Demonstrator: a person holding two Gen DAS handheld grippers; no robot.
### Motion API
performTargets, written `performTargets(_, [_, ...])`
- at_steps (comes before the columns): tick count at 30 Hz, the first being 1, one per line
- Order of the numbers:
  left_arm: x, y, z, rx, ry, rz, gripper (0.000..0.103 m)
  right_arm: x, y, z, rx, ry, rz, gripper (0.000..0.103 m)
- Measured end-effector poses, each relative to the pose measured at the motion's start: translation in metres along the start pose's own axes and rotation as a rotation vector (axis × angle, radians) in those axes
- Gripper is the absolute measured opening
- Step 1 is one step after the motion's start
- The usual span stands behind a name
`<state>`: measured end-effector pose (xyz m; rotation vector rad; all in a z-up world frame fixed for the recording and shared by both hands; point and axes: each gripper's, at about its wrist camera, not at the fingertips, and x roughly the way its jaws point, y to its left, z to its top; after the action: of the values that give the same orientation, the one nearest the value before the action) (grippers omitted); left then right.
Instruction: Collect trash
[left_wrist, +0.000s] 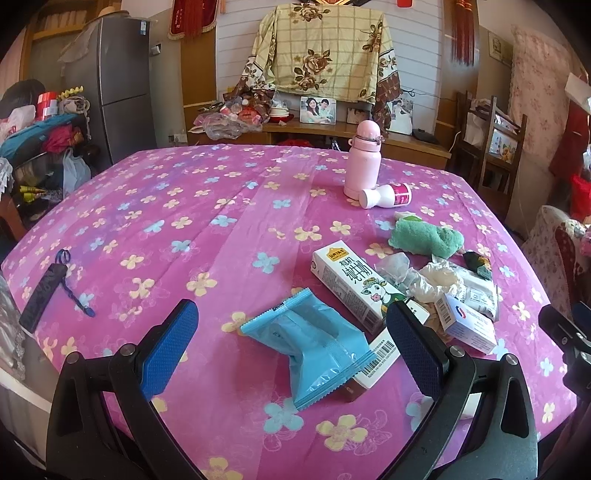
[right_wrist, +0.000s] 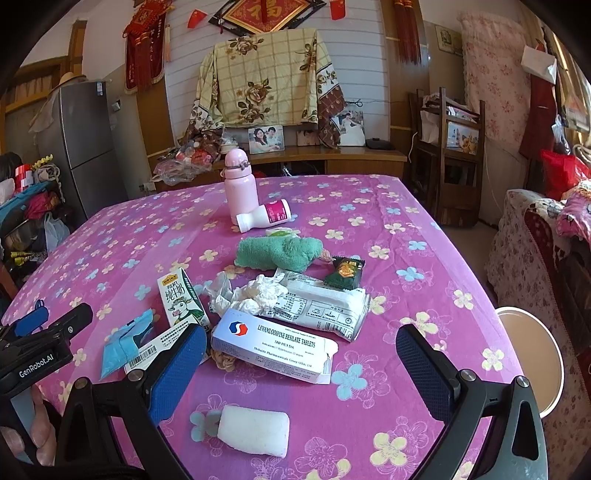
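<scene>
Both my grippers hover wide open and empty above the trash on the pink flowered tablecloth (left_wrist: 207, 229).

My left gripper (left_wrist: 291, 343) frames a blue wrapper (left_wrist: 314, 343) that overlaps the milk carton (left_wrist: 354, 284). My right gripper (right_wrist: 301, 362) frames the torn tablet box (right_wrist: 273, 350), with a white foam block (right_wrist: 255, 430) nearer me. Beyond lie crumpled tissue (right_wrist: 258, 291), a white sachet pack (right_wrist: 325, 306), a green towel (right_wrist: 277, 253), a tipped white bottle (right_wrist: 264, 215) and an upright pink flask (right_wrist: 240, 184).

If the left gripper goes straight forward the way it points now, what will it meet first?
Most likely the blue wrapper, which lies on the table between the open fingers of the left gripper, just ahead. The milk carton lies beyond it. Depth is hard to judge here.
</scene>
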<state>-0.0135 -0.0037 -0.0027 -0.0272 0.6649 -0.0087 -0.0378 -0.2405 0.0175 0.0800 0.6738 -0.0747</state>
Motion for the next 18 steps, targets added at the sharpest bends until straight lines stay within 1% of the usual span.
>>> performTargets(11, [-0.006,-0.001,0.004,0.012,-0.025,0.004,0.101,0.000,-0.002,0.000,-0.001,0.000,-0.006,0.102])
performTargets(18, [-0.016,-0.007,0.009,0.025,-0.062,-0.009,0.101,-0.004,-0.007,0.004,0.004,-0.010,-0.014,0.102])
